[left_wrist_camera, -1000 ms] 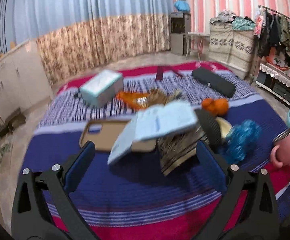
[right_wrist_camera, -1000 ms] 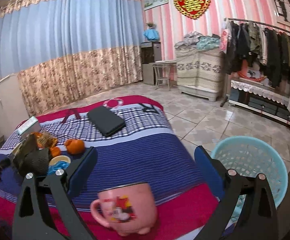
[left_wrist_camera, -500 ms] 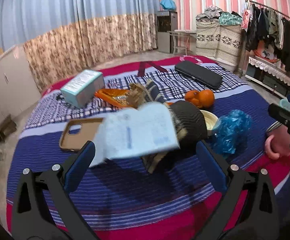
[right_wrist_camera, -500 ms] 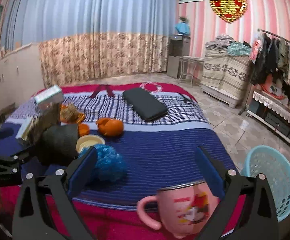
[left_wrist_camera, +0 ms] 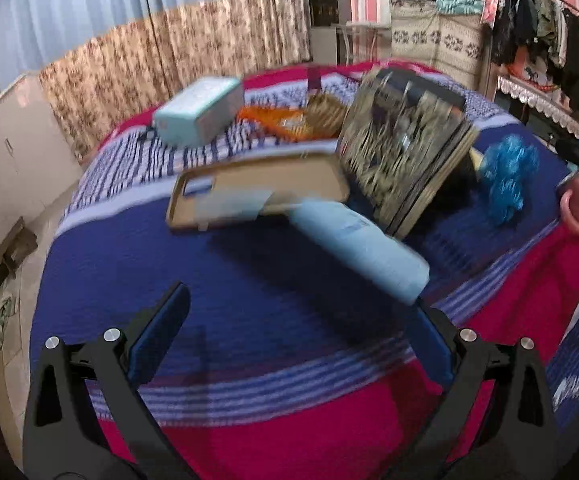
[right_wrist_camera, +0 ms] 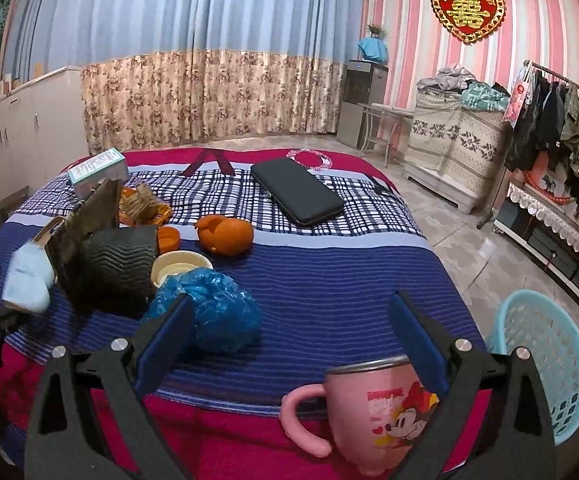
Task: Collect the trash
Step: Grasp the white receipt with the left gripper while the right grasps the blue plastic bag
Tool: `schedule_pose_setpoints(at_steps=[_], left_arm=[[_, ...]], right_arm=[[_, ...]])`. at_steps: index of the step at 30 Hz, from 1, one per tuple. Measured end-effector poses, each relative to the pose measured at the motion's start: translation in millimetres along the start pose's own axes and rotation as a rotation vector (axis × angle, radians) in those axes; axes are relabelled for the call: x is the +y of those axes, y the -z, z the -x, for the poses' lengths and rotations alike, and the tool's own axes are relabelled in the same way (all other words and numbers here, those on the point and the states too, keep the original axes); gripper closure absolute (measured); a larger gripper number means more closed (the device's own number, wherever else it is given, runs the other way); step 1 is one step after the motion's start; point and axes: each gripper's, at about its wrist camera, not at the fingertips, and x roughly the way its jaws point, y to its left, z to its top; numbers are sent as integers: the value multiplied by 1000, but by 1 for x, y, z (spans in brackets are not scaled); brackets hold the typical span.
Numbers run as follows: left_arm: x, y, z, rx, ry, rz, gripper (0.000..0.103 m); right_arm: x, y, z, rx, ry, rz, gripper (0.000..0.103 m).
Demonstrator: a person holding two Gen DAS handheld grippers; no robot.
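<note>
Two grippers are in view, both with fingers spread apart and holding nothing. Your left gripper (left_wrist_camera: 297, 336) hovers over the bed (left_wrist_camera: 249, 300), just short of a blurred pale blue paper (left_wrist_camera: 357, 248), possibly crumpled trash. Your right gripper (right_wrist_camera: 289, 336) faces a pink mug (right_wrist_camera: 377, 404) printed with Minnie Mouse; its red lettering is unreadable. A crumpled blue bag (right_wrist_camera: 213, 308) lies beside it.
</note>
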Motion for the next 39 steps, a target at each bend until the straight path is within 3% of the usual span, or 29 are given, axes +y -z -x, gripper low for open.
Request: schedule_pose_setpoints(at_steps=[4, 7, 10, 19, 22, 25, 26, 27, 35, 37, 39], left_arm=[[8, 10, 20, 5, 74, 12, 6], [5, 5, 29, -20, 64, 14, 6], [3, -6, 19, 5, 79, 80, 6], [-6, -37, -38, 123, -45, 244, 6], [-7, -40, -52, 156, -9, 278, 23], [-12, -37, -53, 152, -43, 250, 37], [-12, -36, -49, 148, -24, 248, 49], [-11, -34, -46, 147, -11, 246, 52], [14, -26, -21, 122, 15, 257, 53], [19, -28, -16, 108, 9, 257, 53], [22, -34, -9, 85, 7, 258, 54]], right_arm=[[1, 0, -1, 2, 3, 6, 8], [3, 0, -3, 1, -5, -3, 8], [9, 0, -7, 4, -7, 8, 8], [10, -2, -11, 10, -2, 6, 8], [11, -3, -13, 15, -3, 7, 8], [15, -2, -14, 19, -14, 15, 8], [16, -2, -15, 19, -22, 14, 8], [20, -3, -17, 22, -37, 16, 8], [43, -1, -42, 87, -92, 35, 9], [47, 0, -48, 115, -115, 47, 12], [51, 3, -53, 149, -158, 56, 36]])
